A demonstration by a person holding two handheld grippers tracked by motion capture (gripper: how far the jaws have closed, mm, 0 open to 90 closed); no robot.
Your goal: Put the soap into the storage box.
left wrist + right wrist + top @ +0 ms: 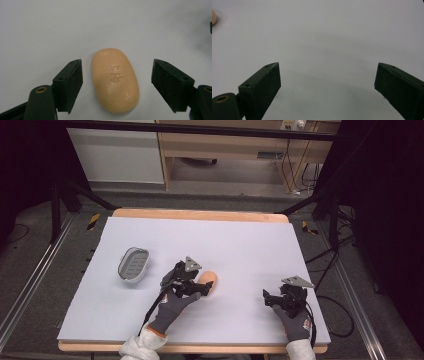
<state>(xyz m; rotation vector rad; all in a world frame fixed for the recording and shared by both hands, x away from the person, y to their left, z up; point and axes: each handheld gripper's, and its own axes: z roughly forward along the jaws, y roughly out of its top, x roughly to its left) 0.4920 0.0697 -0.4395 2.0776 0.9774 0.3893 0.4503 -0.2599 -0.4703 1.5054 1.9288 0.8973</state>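
A peach-coloured oval bar of soap [115, 80] lies flat on the pale table sheet, near the table's middle [208, 281]. My left gripper [117, 82] is open and straddles the soap, one jaw on each side with a gap to both. In the high view the left gripper [192, 282] sits just left of the soap. A grey soap dish [133, 264] rests on the sheet farther left. My right gripper [327, 90] is open over bare sheet, at the table's front right [280, 297]. A sliver of the soap [213, 17] shows at the right gripper view's left edge.
The pale sheet [240, 250] covers a wooden table whose edge [200, 214] shows at the back. Beyond it stand dark frame legs, cables on the floor at the right, and wooden furniture.
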